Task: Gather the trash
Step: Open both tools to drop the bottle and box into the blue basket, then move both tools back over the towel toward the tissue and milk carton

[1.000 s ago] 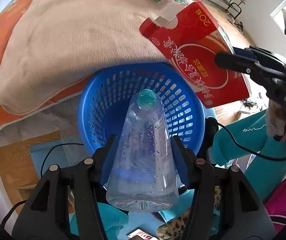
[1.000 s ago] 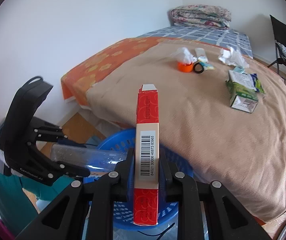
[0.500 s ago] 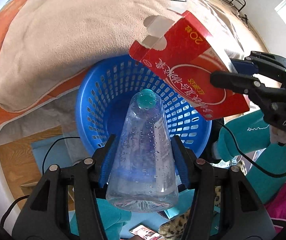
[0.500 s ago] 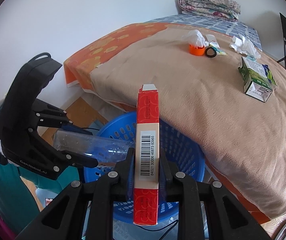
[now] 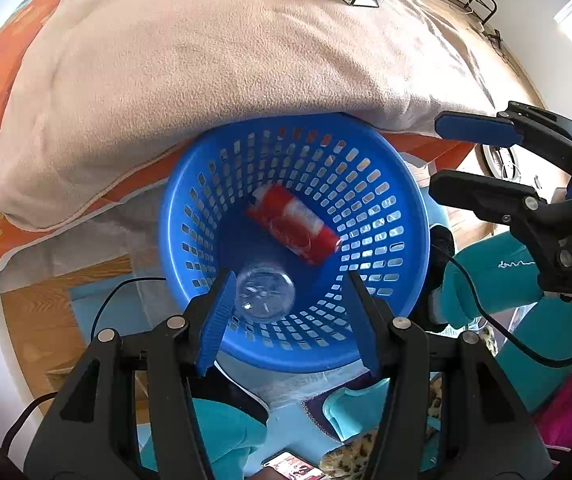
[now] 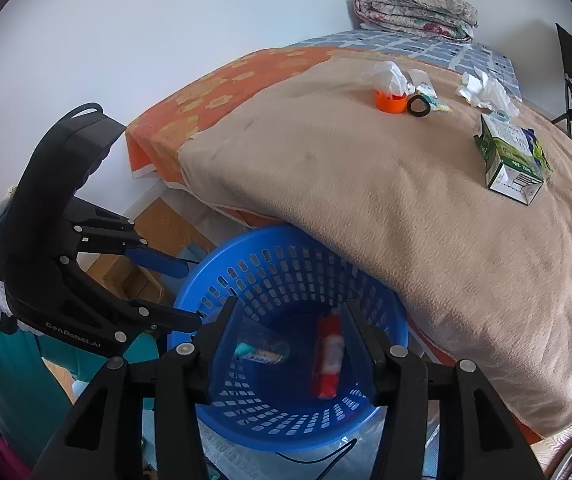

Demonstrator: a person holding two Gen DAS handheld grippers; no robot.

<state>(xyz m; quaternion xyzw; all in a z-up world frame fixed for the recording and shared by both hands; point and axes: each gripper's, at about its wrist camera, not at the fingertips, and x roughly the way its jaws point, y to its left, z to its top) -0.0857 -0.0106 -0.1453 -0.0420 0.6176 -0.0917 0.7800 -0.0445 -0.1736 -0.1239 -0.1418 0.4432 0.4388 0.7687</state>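
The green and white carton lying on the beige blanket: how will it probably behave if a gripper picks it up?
The green and white carton looks like thin card with one end opened, so it is probably light and may crush under a firm squeeze. Its flat sides should keep it from rolling. The soft beige blanket beneath may give way when pressed.

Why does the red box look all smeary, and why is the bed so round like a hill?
Left wrist view: the red box and the clear bottle in the blue basket show motion blur; the fisheye lens bulges the beige blanket. Right wrist view: box and bottle are smeared too, while the green carton and orange cap look sharp; the corners go dark.
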